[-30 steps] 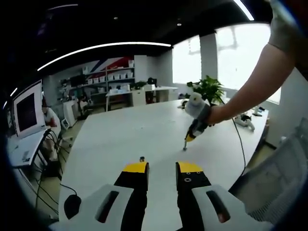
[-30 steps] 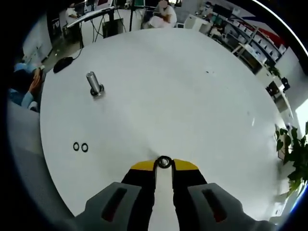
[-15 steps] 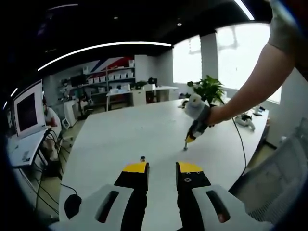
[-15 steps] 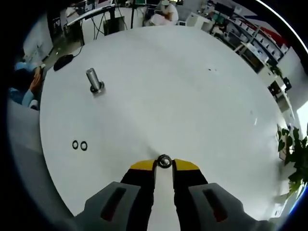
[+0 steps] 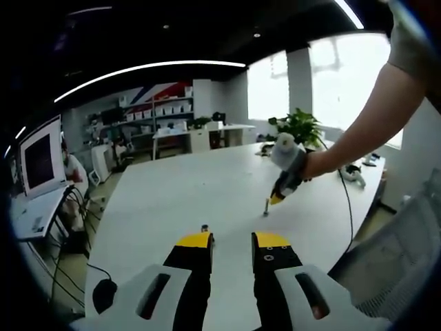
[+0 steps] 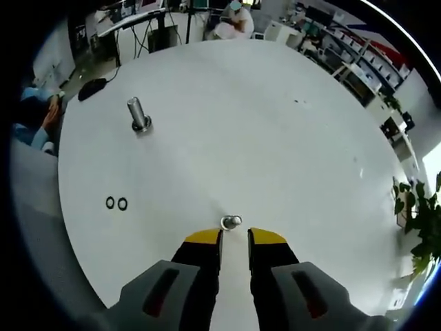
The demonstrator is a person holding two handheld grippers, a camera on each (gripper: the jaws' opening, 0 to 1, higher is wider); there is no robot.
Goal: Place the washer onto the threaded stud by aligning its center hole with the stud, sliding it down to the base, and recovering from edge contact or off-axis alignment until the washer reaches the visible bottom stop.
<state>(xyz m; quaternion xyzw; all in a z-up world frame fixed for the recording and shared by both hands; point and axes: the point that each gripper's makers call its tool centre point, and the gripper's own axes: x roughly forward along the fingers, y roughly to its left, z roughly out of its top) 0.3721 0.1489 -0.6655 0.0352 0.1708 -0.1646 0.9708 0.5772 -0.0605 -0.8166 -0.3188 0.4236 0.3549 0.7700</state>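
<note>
right gripper (image 6: pixel 235 236): jaws narrowly apart, empty | washer (image 6: pixel 231 221) on table (image 6: pixel 275 138), just beyond tips | stud (image 6: pixel 138 114) far left, upright | left gripper (image 5: pixel 233 241): narrow gap, empty

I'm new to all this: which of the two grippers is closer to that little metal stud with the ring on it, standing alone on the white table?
The right gripper: the stud stands just beyond its yellow tips. The left gripper sits farther back across the table.

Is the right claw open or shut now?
Open: in the right gripper view, the right claw shows a gap between its yellow tips, and the washer sits just beyond them, ungripped.
</note>
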